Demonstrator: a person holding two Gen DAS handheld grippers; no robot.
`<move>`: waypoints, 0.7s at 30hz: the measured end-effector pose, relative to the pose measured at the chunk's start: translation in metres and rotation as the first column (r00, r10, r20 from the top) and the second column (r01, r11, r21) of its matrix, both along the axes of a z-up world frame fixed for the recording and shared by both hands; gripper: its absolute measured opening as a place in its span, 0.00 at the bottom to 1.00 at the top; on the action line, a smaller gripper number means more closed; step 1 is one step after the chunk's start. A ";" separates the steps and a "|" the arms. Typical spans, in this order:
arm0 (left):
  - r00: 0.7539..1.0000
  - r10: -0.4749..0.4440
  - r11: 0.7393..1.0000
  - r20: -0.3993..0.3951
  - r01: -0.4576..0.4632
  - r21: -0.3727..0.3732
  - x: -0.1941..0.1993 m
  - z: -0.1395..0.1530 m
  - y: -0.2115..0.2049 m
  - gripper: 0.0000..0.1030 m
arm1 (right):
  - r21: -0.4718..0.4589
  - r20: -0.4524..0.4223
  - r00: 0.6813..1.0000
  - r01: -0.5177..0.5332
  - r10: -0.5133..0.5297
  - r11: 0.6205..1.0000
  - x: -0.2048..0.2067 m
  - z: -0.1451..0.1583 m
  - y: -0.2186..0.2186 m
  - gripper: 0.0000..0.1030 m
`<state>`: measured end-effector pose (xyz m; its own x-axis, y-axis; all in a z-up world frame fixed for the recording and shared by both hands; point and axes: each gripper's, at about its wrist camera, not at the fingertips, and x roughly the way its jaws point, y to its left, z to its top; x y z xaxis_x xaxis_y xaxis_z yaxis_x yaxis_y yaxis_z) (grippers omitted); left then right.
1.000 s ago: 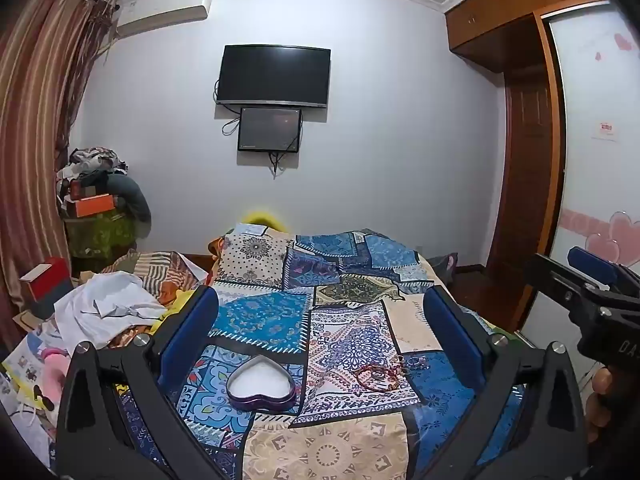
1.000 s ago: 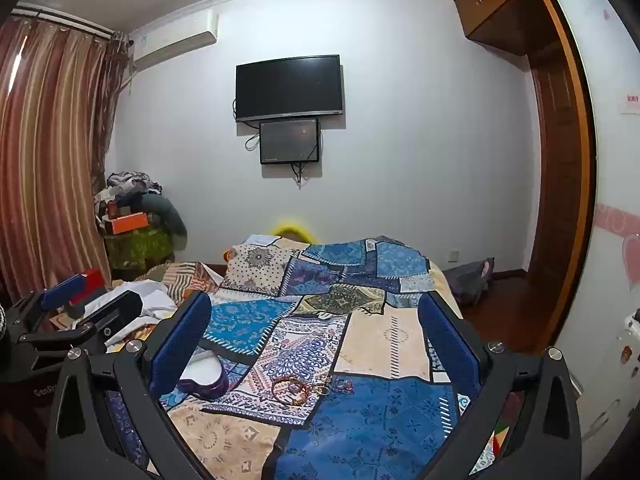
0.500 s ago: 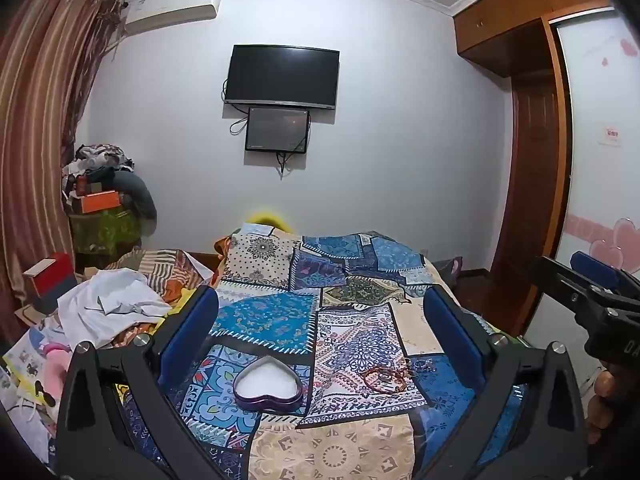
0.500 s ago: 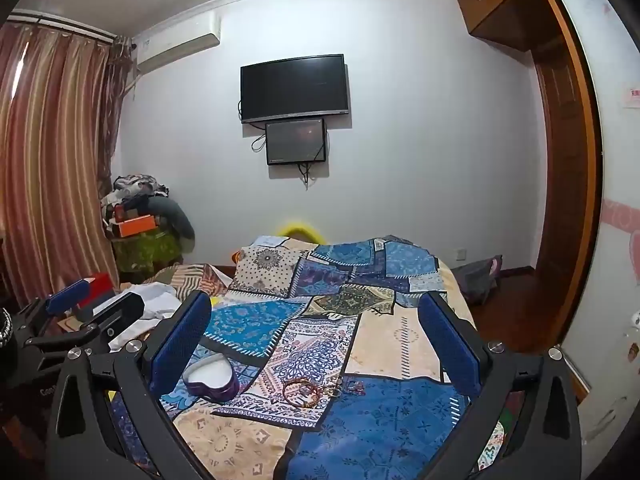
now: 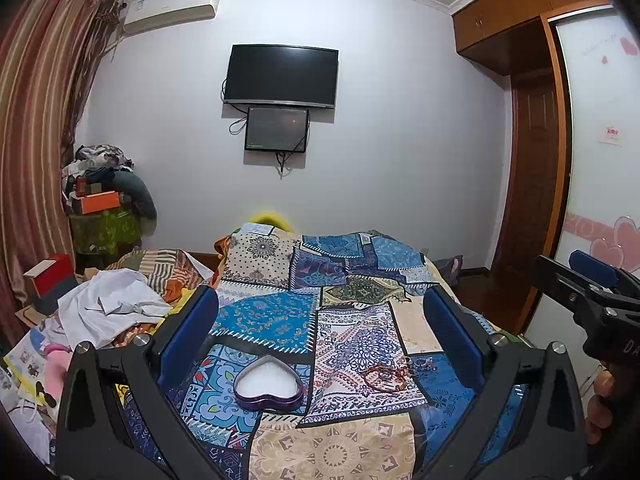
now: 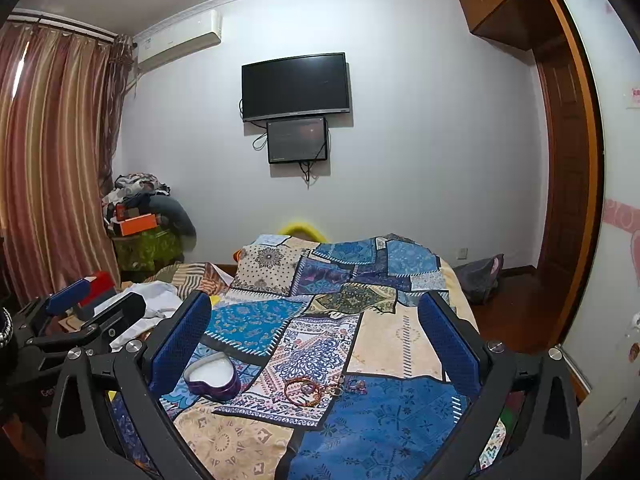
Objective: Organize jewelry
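A purple heart-shaped tin (image 5: 267, 389) with a white lining lies open on the patchwork bedspread (image 5: 352, 344). It also shows in the right wrist view (image 6: 212, 376). A small heap of jewelry (image 5: 394, 372), with a red beaded bracelet and thin chains, lies just right of it, and shows in the right wrist view too (image 6: 316, 390). My left gripper (image 5: 320, 344) is open and empty above the near end of the bed. My right gripper (image 6: 316, 340) is open and empty beside it; it shows at the right edge of the left view (image 5: 584, 292).
A heap of clothes and white cloth (image 5: 108, 308) lies left of the bed. A red box (image 5: 50, 280) and stacked bags (image 5: 104, 208) stand by the curtain. A wardrobe (image 5: 532, 200) and door are on the right. A TV (image 5: 280, 76) hangs on the far wall.
Both grippers have drifted slightly left and tilted a little; the tin and jewelry sit a bit further right in each view. Nothing was grasped.
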<state>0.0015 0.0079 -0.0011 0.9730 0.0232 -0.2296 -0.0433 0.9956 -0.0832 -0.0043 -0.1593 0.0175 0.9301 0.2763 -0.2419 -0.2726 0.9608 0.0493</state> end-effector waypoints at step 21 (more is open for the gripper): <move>1.000 0.008 1.000 -0.002 -0.008 -0.010 -0.001 0.001 0.001 1.00 | -0.013 -0.009 1.000 -0.016 0.016 1.000 0.001 -0.003 0.004 1.00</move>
